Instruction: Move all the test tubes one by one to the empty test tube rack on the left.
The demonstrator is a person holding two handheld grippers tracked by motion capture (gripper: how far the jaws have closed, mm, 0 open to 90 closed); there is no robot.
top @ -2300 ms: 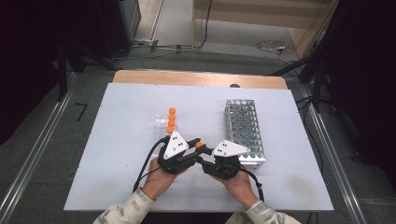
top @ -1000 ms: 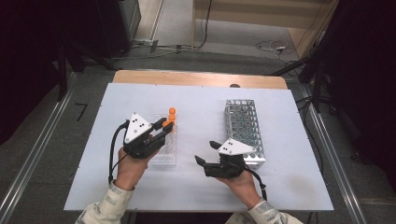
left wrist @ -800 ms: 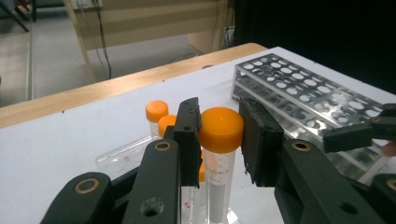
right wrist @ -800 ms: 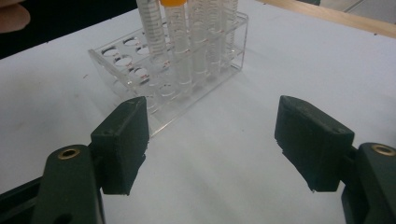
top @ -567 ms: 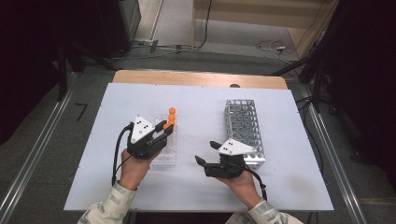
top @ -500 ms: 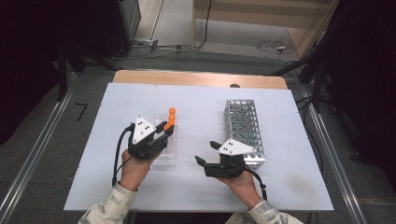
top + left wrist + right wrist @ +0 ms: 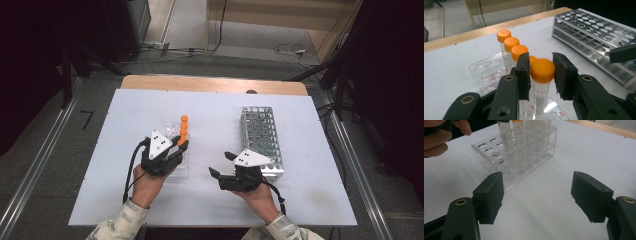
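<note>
The left gripper point(image 7: 541, 75) has come down over the clear rack point(image 7: 176, 150) at the middle left of the high view. Its jaws have just been opening, with 1 orange-capped tube point(image 7: 541, 82) between them, standing in the rack. It looks let go. The right gripper point(image 7: 222, 165) waits wide open, holding nothing.

Left hand-held gripper point(image 7: 541, 75) with jaws just eased apart slightly, right hand-held gripper point(image 7: 537, 195) low, jaws wide apart
</note>
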